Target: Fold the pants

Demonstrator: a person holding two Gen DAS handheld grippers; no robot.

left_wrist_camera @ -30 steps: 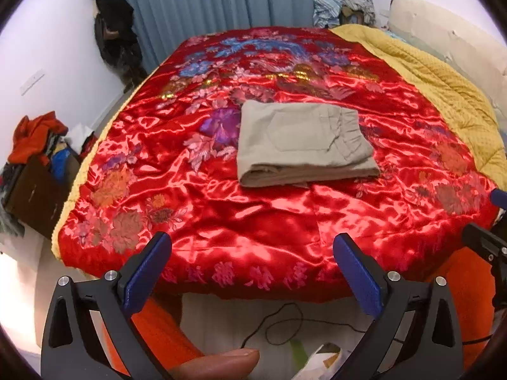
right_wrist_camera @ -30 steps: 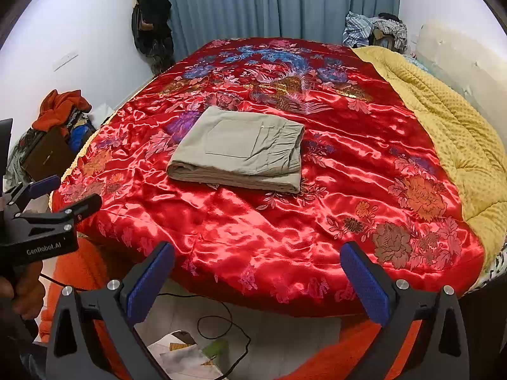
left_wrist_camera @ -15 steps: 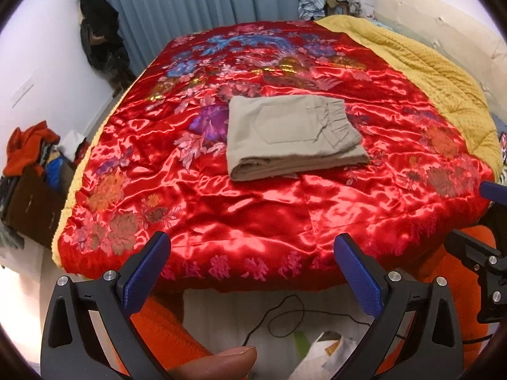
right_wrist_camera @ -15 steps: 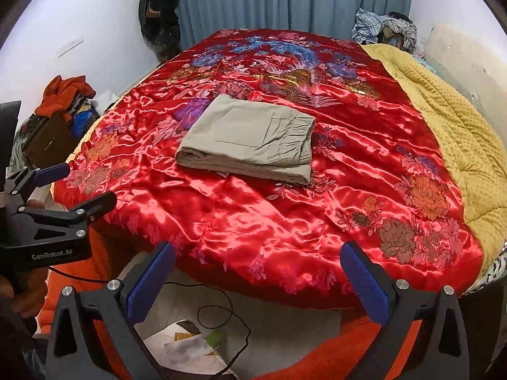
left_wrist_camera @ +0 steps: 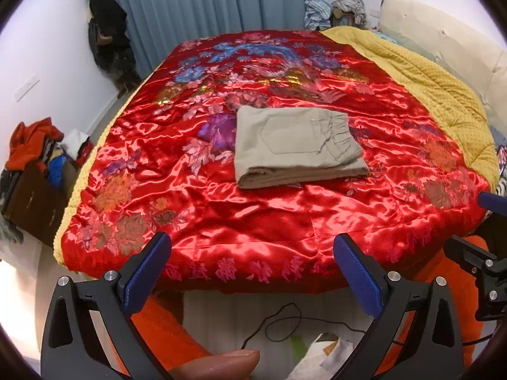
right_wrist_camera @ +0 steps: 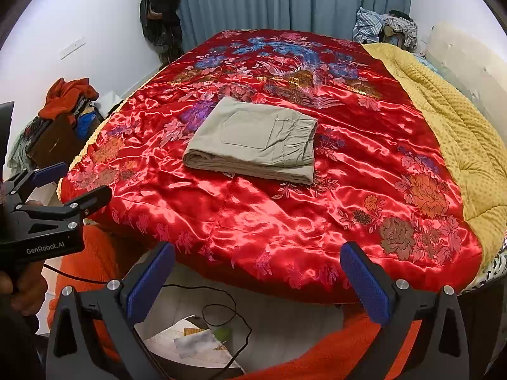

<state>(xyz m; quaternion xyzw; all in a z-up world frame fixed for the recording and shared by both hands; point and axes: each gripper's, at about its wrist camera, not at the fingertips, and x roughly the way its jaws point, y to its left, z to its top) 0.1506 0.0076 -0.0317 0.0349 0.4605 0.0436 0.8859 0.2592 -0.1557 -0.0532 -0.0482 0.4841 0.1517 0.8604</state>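
Beige pants point(left_wrist_camera: 294, 145) point(right_wrist_camera: 256, 139) lie folded into a thick rectangle near the middle of the red floral satin bedspread point(left_wrist_camera: 221, 209) point(right_wrist_camera: 285, 215), elastic waistband to the right. My left gripper point(left_wrist_camera: 252, 255) hangs open off the foot of the bed, well short of the pants, holding nothing. My right gripper point(right_wrist_camera: 256, 264) is open too, empty, over the floor in front of the bed. Each gripper shows at the edge of the other's view: the right gripper's fingers point(left_wrist_camera: 494, 205), the left gripper's fingers point(right_wrist_camera: 50, 171).
A yellow quilt point(right_wrist_camera: 459, 133) covers the bed's right side by a cream headboard point(left_wrist_camera: 443, 41). A cabinet piled with clothes point(right_wrist_camera: 60, 120) stands left of the bed. A black cable point(right_wrist_camera: 221, 313) and papers point(right_wrist_camera: 190, 342) lie on the floor. Blue curtains point(left_wrist_camera: 221, 0) hang behind.
Both grippers have drawn back and lifted slightly from the bed, staying open. The folded pants have not moved.
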